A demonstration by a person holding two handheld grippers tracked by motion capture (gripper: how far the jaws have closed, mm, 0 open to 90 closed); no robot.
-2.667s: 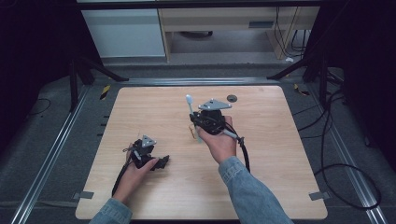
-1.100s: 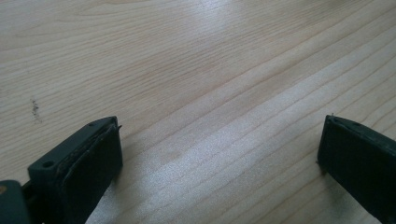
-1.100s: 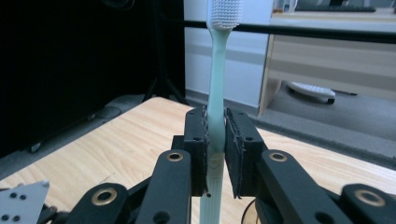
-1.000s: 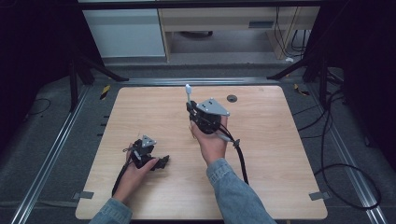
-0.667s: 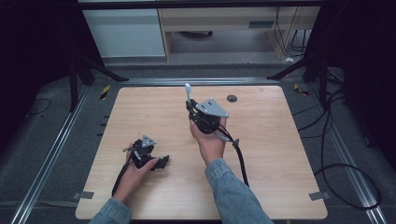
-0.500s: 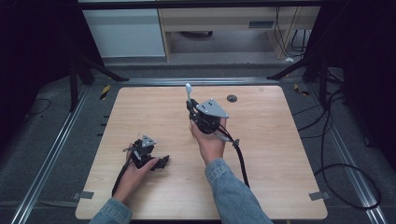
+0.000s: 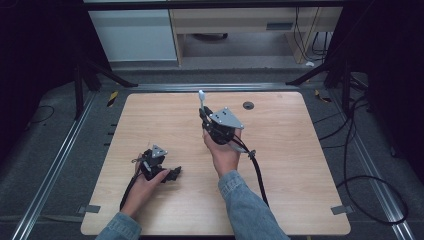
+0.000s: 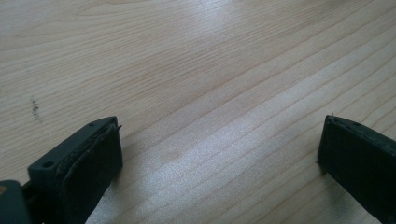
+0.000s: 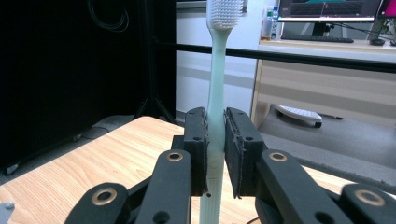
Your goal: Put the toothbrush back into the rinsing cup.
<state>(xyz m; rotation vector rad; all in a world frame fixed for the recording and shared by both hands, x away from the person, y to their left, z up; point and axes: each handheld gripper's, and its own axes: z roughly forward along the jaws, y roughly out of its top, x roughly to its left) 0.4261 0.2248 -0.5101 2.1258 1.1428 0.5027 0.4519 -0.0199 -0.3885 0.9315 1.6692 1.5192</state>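
Here right gripper [image 9: 215, 140] holds toothbrush [image 9: 215, 88] upright.

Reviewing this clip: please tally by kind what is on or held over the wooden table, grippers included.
Grippers: 2, the left gripper resting open on the table, the right gripper shut on the brush.
Toothbrushes: 1, a pale green toothbrush held upright.
Small dark round things: 1, a disc near the far edge.
Total: 4
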